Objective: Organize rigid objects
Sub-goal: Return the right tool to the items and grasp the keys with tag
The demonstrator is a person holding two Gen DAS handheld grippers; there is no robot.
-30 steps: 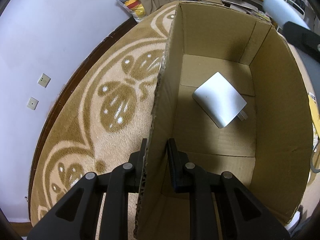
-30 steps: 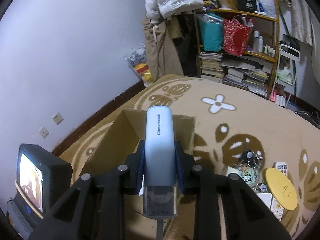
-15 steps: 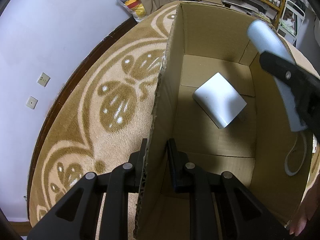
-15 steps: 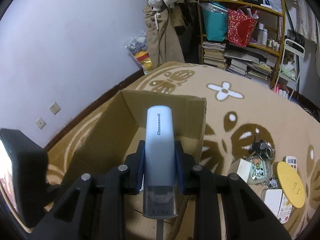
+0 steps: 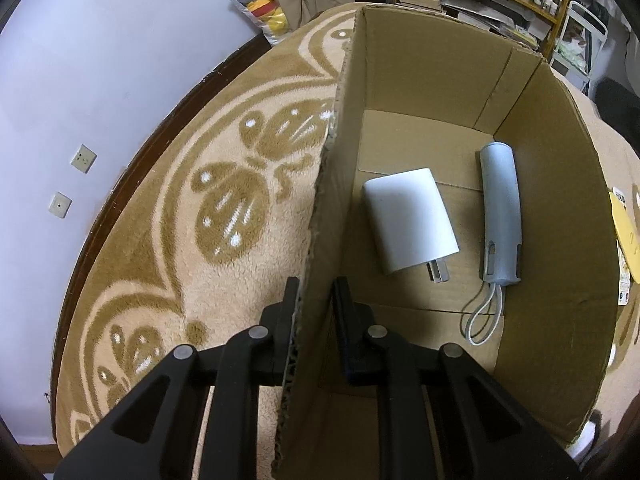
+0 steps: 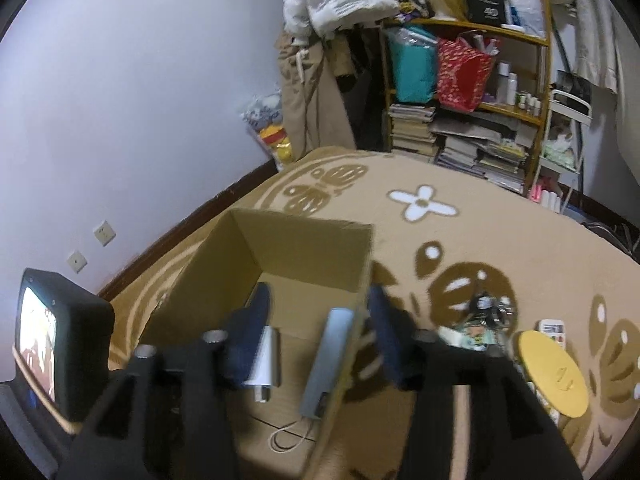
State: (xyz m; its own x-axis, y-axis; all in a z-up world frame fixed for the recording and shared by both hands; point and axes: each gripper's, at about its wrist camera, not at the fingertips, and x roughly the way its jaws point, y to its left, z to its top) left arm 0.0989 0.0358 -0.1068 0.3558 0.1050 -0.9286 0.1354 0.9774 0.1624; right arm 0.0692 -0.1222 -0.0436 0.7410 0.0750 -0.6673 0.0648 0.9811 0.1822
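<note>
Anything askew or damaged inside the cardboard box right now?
Nothing stands out. The white charger and the blue-grey tube lie flat, apart, on the floor of the cardboard box; the tube's cord loop trails loosely.

We see a tan rug (image 6: 500, 236) with brown leaf shapes and a white flower covering the floor, and on it stands an open cardboard box (image 5: 560, 184). To the right of the box, a yellow round lid (image 6: 554, 372), a bunch of keys with charms (image 6: 486, 306) and a small white remote (image 6: 552, 326) lie on the rug close together. At the rug's far edge by the wall we make out a bag of soft toys (image 6: 268, 128) and stacks of books (image 6: 412, 128).
</note>
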